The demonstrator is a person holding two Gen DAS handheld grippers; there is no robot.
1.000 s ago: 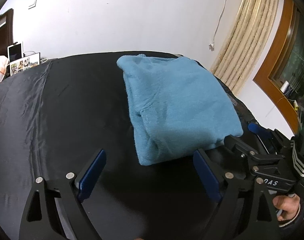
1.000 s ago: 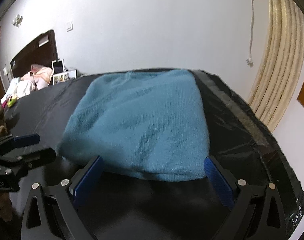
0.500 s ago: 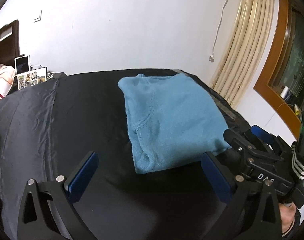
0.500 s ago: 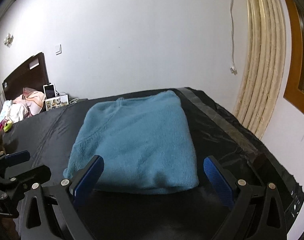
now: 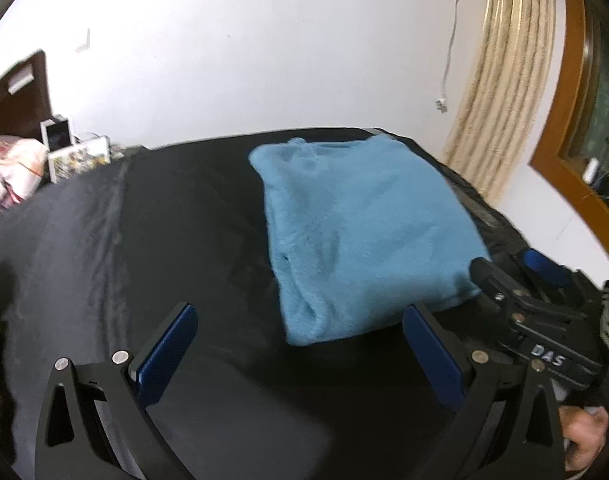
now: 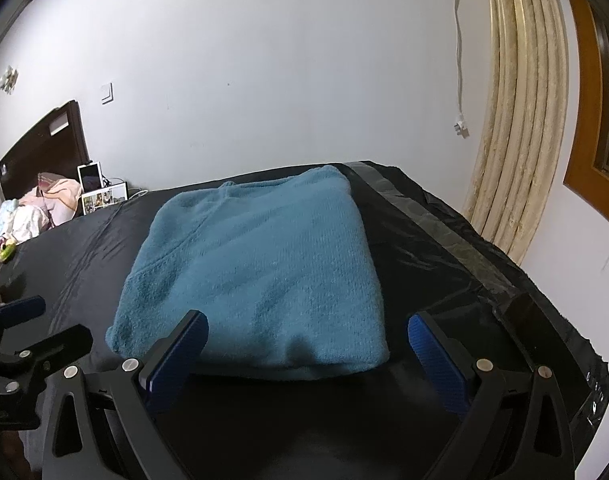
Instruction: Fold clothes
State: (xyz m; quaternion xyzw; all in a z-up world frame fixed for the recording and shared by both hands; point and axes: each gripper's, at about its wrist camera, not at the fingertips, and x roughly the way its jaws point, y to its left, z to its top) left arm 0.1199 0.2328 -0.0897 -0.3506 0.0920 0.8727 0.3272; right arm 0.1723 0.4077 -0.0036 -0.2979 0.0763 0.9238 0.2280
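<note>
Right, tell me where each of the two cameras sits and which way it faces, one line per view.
Left wrist: sits on the left gripper, angled down over the black cloth-covered table toward the folded fuzzy blue sweater; its open blue-padded fingers, the right gripper and a hand show.
Right wrist: sits on the right gripper, facing the sweater's near edge head-on; its open fingers and the left gripper show.
Shared: sweater, table, white wall, beige curtain.

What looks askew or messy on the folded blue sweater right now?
Nothing serious. The blue sweater lies folded flat on the black cover. Its near left corner bulges slightly. Left gripper and right gripper are open, holding nothing.
</note>
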